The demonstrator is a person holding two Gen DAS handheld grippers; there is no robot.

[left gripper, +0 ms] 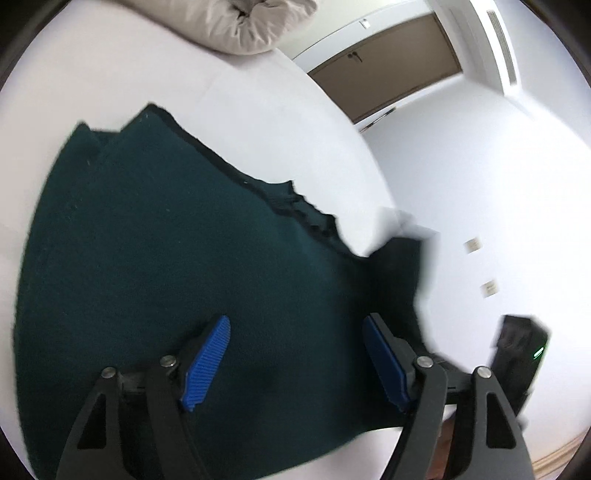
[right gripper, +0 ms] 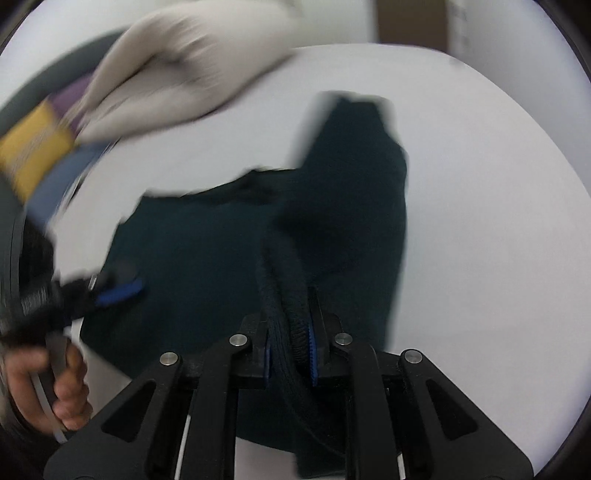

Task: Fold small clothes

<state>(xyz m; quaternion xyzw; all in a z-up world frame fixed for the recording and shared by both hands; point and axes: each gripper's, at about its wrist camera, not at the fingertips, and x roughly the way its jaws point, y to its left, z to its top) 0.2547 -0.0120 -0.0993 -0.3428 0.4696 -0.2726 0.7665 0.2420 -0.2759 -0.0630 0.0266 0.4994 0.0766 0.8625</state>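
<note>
Left wrist view: the white bed (left gripper: 258, 122) fills the frame, my dark green garment (left gripper: 166, 258) spread across its lower left, a pillow (left gripper: 240, 26) at the top. My left gripper (left gripper: 295, 354) hovers open above the cloth. My right gripper (right gripper: 290, 354) pinches the garment's ribbed hem (right gripper: 284, 302).
</note>
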